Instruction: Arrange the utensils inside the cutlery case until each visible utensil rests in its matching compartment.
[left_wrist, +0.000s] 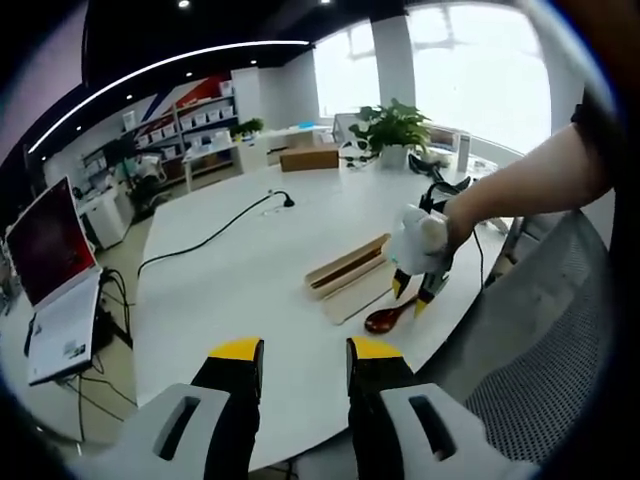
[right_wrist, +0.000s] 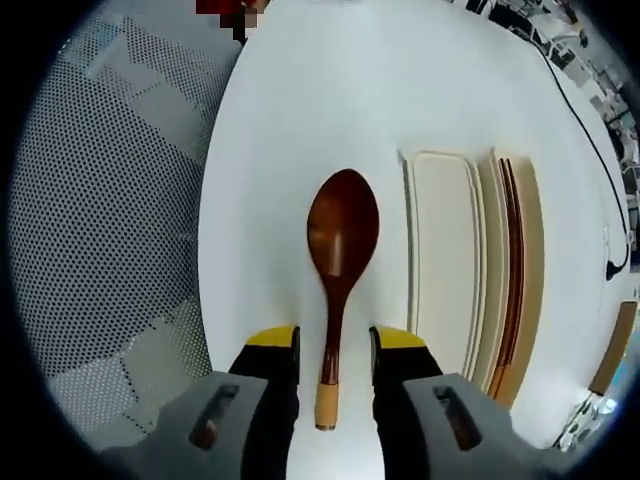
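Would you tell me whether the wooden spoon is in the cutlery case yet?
Out: the wooden spoon lies on the white table beside the cutlery case.

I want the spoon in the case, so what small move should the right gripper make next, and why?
Probably close the right gripper on the spoon. Its open jaws already straddle the handle, the spoon lies on the white table beside the cutlery case, and the wide compartment looks empty.

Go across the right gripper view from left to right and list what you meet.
Mesh chair → white table → wooden spoon → the cutlery case's wide empty compartment → dark chopsticks in its narrow compartment → black cable.
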